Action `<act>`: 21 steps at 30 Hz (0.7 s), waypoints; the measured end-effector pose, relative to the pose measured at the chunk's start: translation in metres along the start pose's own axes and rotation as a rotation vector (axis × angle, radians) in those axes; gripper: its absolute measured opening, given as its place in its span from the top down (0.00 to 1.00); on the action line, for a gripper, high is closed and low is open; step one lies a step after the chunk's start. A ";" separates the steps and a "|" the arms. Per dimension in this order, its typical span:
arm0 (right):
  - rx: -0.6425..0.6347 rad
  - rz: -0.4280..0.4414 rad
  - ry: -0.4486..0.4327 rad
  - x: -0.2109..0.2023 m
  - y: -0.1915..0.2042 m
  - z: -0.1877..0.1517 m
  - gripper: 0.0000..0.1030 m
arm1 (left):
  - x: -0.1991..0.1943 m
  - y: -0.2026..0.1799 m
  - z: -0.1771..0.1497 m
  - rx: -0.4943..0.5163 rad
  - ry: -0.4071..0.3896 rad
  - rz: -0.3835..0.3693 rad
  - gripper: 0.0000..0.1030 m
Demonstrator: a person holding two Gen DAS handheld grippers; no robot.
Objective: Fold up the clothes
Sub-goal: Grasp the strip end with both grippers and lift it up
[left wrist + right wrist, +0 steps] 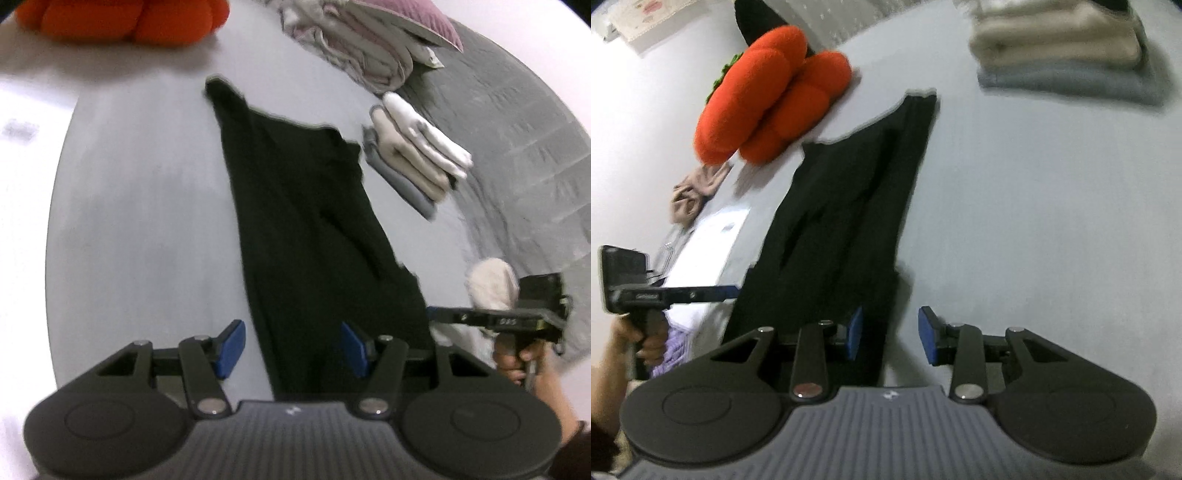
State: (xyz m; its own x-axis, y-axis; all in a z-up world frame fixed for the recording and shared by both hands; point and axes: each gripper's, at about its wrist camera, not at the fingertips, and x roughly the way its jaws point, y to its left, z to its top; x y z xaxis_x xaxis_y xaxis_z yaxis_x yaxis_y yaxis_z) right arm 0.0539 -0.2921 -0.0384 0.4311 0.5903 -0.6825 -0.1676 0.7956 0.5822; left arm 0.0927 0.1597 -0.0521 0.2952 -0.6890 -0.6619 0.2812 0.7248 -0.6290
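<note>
A black garment lies flat and long on the pale grey bed surface; it also shows in the right wrist view. My left gripper is open, its blue pads on either side of the garment's near end. My right gripper is open over the garment's near right edge; its left pad is above the cloth. The right gripper also shows side-on in the left wrist view, at the garment's right edge. The left gripper shows side-on in the right wrist view.
A stack of folded clothes sits right of the garment, also at the top right of the right wrist view. An orange plush cushion lies far left. A bundle of bedding, a beige cloth and a grey blanket surround the area.
</note>
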 end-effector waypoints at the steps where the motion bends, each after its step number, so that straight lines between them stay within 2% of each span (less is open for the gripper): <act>1: 0.022 0.024 0.028 -0.005 -0.001 -0.007 0.63 | -0.002 0.003 -0.007 -0.014 0.025 -0.017 0.43; 4: 0.097 0.087 0.107 -0.017 -0.003 -0.032 0.63 | -0.003 0.014 -0.026 -0.088 0.118 -0.054 0.43; 6: 0.130 0.106 0.144 -0.019 -0.004 -0.045 0.63 | -0.003 0.021 -0.039 -0.140 0.143 -0.107 0.44; 10: 0.189 0.141 0.175 -0.016 -0.005 -0.059 0.63 | 0.001 0.032 -0.059 -0.229 0.140 -0.190 0.46; 16: 0.291 0.225 0.180 0.003 -0.011 -0.061 0.65 | 0.018 0.027 -0.070 -0.251 0.123 -0.251 0.48; 19: 0.342 0.262 0.166 0.013 -0.014 -0.060 0.74 | 0.024 0.022 -0.068 -0.250 0.127 -0.262 0.49; 21: 0.358 0.269 0.158 0.017 -0.015 -0.060 0.85 | 0.028 0.020 -0.069 -0.251 0.125 -0.266 0.52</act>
State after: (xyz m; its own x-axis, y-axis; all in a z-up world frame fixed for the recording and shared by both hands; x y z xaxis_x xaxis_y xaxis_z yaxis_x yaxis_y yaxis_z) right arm 0.0105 -0.2857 -0.0850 0.2698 0.8047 -0.5289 0.0736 0.5304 0.8445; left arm 0.0432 0.1550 -0.1109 0.1243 -0.8587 -0.4972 0.0965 0.5092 -0.8552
